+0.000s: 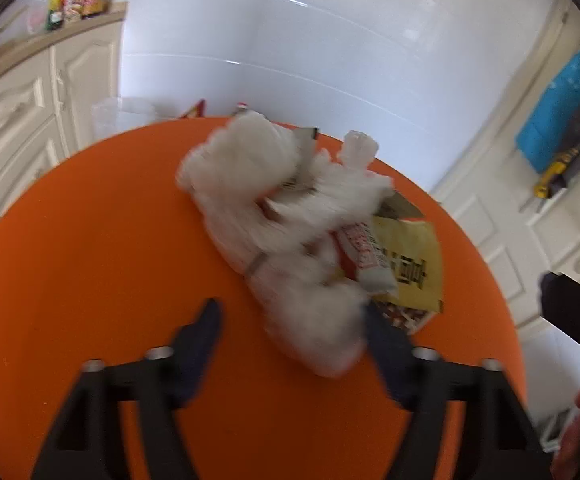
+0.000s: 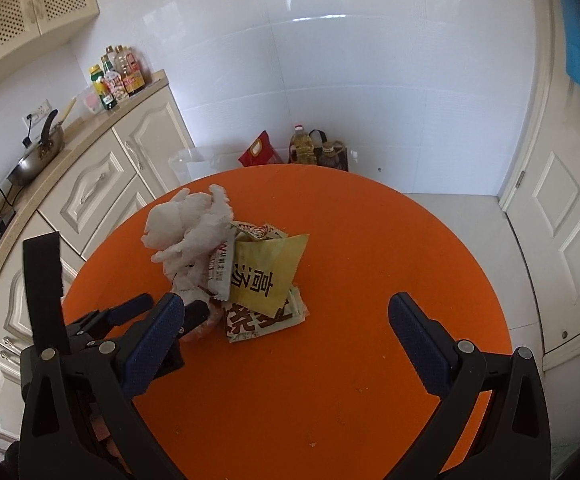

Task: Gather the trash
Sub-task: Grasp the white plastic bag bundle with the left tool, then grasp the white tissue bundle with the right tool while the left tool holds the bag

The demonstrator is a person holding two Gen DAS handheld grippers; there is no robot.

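Since the crumpled white tissue (image 2: 188, 232) and flat snack wrappers (image 2: 268, 276) heaped mid orange table (image 2: 369, 260) look light, soft and slippery, the left gripper (image 1: 291, 320), fingers spread around the near tissue, should pinch its bulk, while the right gripper (image 2: 286, 316) hangs spread apart.

In the left wrist view we see the white tissue (image 1: 274, 216) smeared by blur, hiding part of the yellow packet (image 1: 409, 264). The left gripper (image 2: 166, 308) covers something reddish we cannot make out. Bottle labels (image 2: 120, 76) far left are too small to read.
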